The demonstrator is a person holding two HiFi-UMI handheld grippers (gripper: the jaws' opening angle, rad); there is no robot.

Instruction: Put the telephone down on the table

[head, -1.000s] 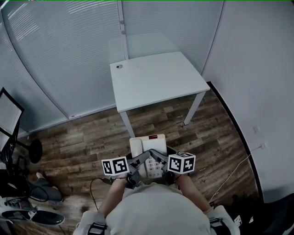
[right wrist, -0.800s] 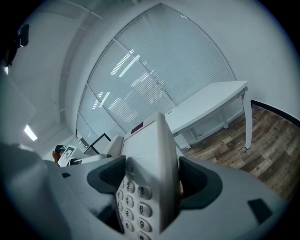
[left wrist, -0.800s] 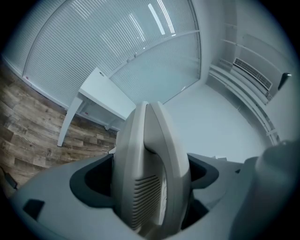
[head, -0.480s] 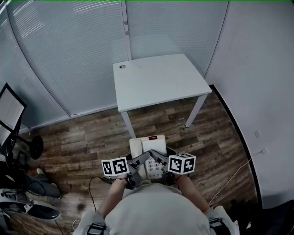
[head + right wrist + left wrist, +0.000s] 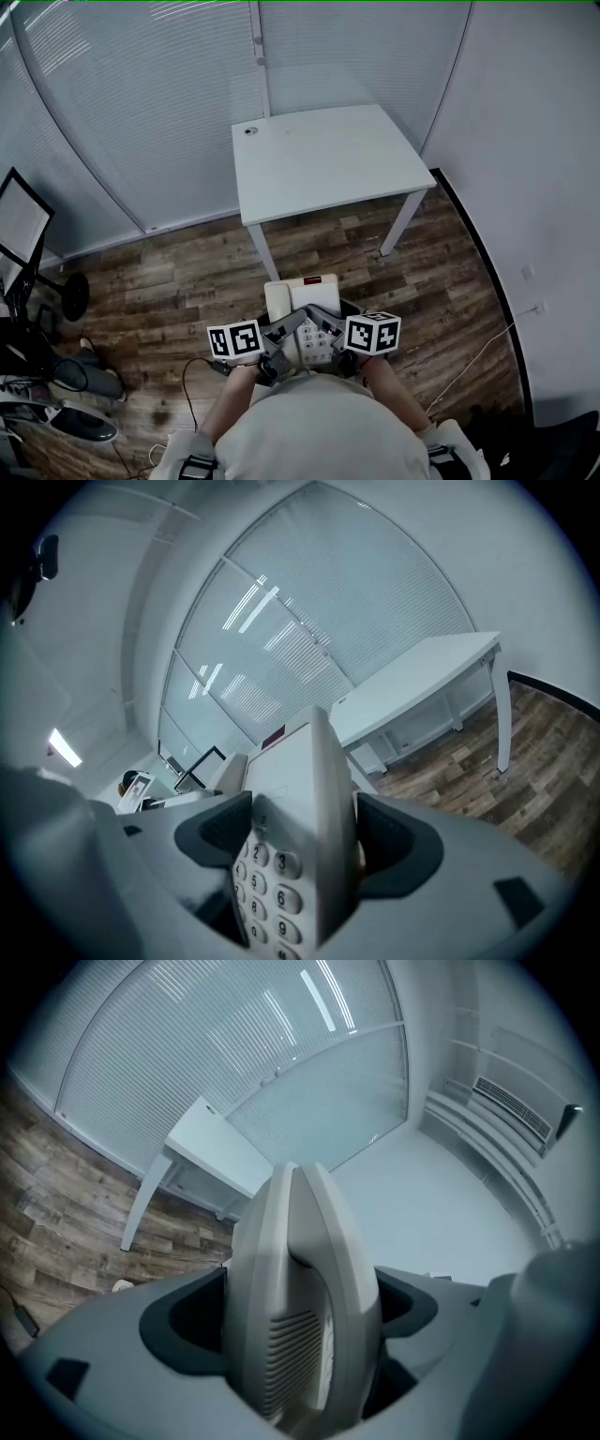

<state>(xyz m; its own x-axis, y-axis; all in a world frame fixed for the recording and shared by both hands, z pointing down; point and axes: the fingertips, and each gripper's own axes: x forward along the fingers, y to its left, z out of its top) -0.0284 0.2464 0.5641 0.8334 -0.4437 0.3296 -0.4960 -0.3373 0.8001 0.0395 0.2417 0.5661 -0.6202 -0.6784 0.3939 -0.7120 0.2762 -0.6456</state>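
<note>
Head view: the telephone point(image 5: 302, 317) hangs before the person's body, above the wooden floor point(image 5: 169, 281). The left gripper point(image 5: 279, 336) and right gripper point(image 5: 326, 326) are unmoved, and the white table point(image 5: 328, 159) ahead sits slightly higher than before. Left gripper view: jaws clamped on the telephone's side. Right gripper view: jaws clamped beside its keypad point(image 5: 267, 883).

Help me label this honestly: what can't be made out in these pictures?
- Head view: the telephone has its near end hidden under the marker cubes and the person's torso.
- Head view: the round thing at the far corner of the table is too small to identify.
- Left gripper view: the keypad doesn't show; the left hand-held gripper clamps the telephone edge-on.
- Head view: the dark-framed panel is cut off by the left edge.
</note>
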